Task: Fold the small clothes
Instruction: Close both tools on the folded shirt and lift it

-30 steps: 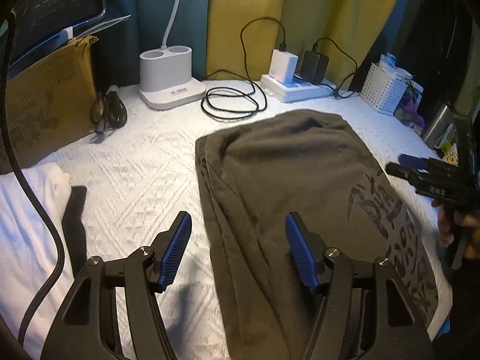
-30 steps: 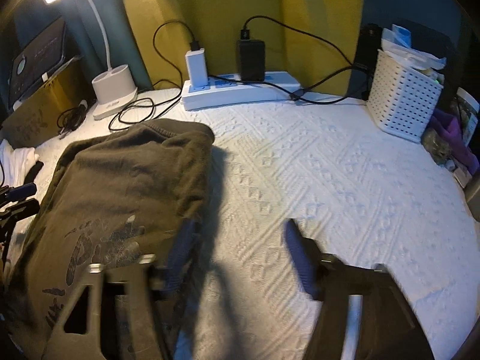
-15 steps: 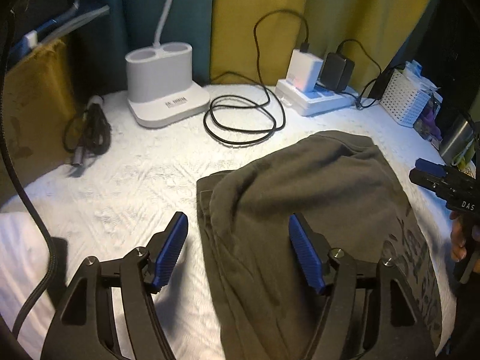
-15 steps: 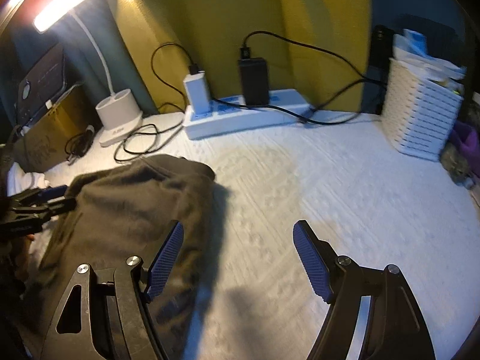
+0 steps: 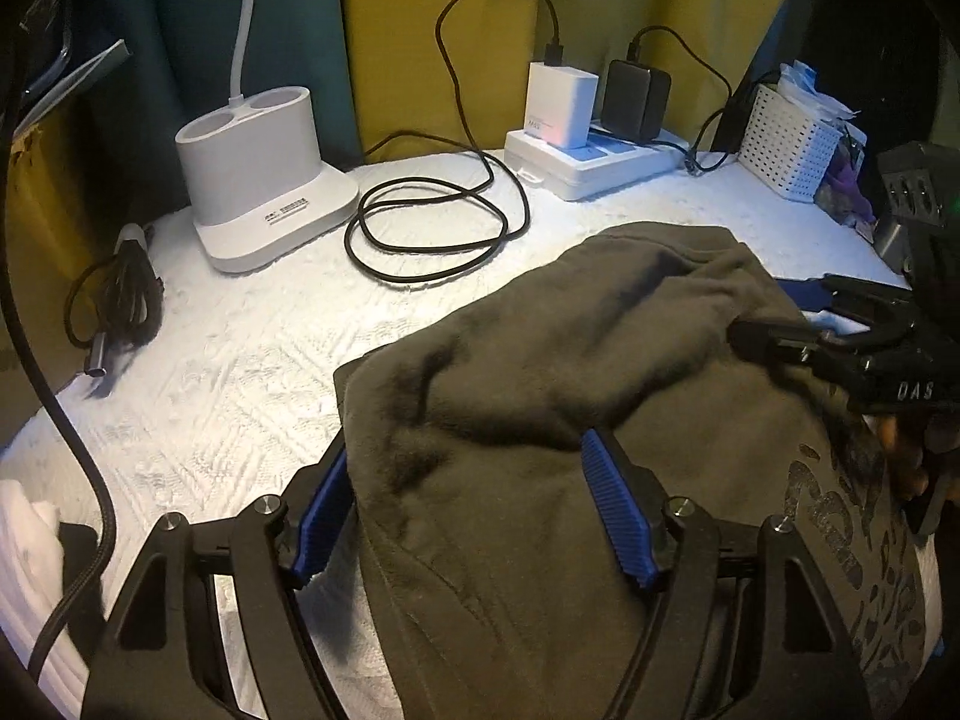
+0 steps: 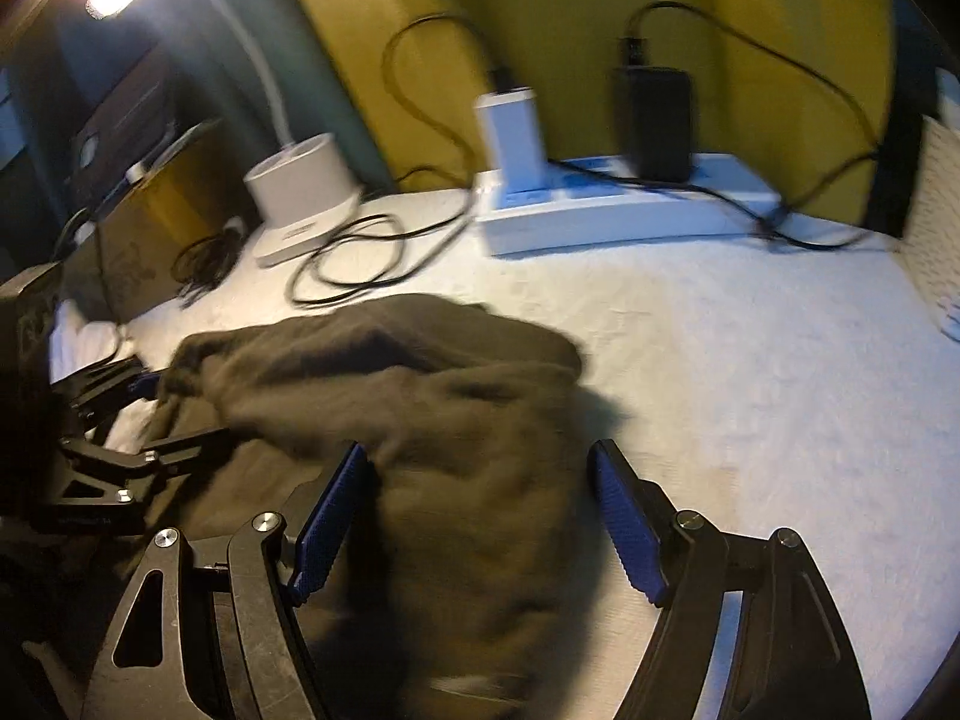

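Observation:
A dark olive garment [image 5: 570, 396] with a dark print at its right lies folded lengthwise on the white textured cover [image 5: 240, 360]. My left gripper [image 5: 474, 504] is open and straddles the garment's far left corner, one finger on each side of the edge. My right gripper [image 6: 480, 516] is open over the garment's [image 6: 420, 396] far right corner. The right gripper also shows in the left wrist view [image 5: 840, 330], at the garment's right edge. The left gripper shows in the right wrist view [image 6: 120, 420], at the garment's left edge.
A white lamp base [image 5: 264, 174], a coiled black cable [image 5: 432, 228] and a power strip with chargers [image 5: 594, 144] stand along the back. A white basket [image 5: 786, 138] is at the back right. A cable bundle [image 5: 120, 300] and white cloth [image 5: 24, 540] lie at the left.
Both grippers have moved forward to the garment's far end and lowered over its corners. Both stay open.

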Available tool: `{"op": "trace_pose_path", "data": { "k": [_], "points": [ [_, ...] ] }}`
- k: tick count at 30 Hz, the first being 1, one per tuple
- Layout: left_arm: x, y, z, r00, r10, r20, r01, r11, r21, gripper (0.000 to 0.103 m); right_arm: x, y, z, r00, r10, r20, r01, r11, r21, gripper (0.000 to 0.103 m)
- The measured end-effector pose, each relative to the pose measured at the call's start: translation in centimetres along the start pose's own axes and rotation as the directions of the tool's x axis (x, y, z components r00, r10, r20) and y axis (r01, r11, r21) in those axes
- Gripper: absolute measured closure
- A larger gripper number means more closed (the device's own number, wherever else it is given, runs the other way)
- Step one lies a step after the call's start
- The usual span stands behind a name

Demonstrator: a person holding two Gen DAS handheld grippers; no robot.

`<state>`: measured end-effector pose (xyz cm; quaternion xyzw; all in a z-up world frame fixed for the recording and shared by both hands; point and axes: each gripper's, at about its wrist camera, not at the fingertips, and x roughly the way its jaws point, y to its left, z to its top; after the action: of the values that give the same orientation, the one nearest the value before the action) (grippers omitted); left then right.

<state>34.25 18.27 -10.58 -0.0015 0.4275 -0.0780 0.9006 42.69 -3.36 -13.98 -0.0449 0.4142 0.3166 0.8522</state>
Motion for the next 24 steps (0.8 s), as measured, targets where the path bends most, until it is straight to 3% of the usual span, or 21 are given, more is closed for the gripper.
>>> {"op": "trace_pose_path", "data": {
  "k": [2,3,5,6,10,16,24],
  "points": [
    [0.0,-0.2,0.1,1.0,-0.001,0.005,0.001,1.0,0.007,0.034,0.5,0.9,0.1,1.0,-0.023,-0.005,0.023,0.999,-0.024,0.026],
    [-0.1,-0.2,0.1,1.0,-0.015,0.008,0.015,1.0,0.014,0.045,0.7,1.1,0.1,1.0,-0.024,-0.01,0.024,0.999,-0.034,0.026],
    [-0.3,-0.9,0.2,0.999,-0.041,0.007,0.041,0.999,0.034,0.055,1.0,1.7,0.3,1.0,-0.017,-0.014,0.017,0.998,-0.061,0.042],
    [-0.3,-1.3,0.2,0.999,-0.047,0.003,0.047,0.998,0.045,0.063,1.1,2.0,0.3,1.0,-0.014,-0.015,0.013,0.997,-0.07,0.044],
    [-0.5,-2.2,0.2,0.998,-0.064,0.007,0.064,0.996,0.057,0.074,1.1,2.4,0.3,1.0,0.006,-0.018,-0.008,0.995,-0.094,0.072],
    [-2.7,-3.4,0.1,0.992,-0.098,0.077,0.091,0.991,0.094,0.08,-0.2,3.7,-0.1,0.999,-0.031,0.023,0.034,0.991,-0.129,0.077],
    [-6.0,-5.2,0.6,0.98,-0.101,0.17,0.083,0.99,0.11,0.081,-5.3,4.2,-0.2,0.991,-0.051,0.127,0.066,0.991,-0.115,0.078]
  ]
}}
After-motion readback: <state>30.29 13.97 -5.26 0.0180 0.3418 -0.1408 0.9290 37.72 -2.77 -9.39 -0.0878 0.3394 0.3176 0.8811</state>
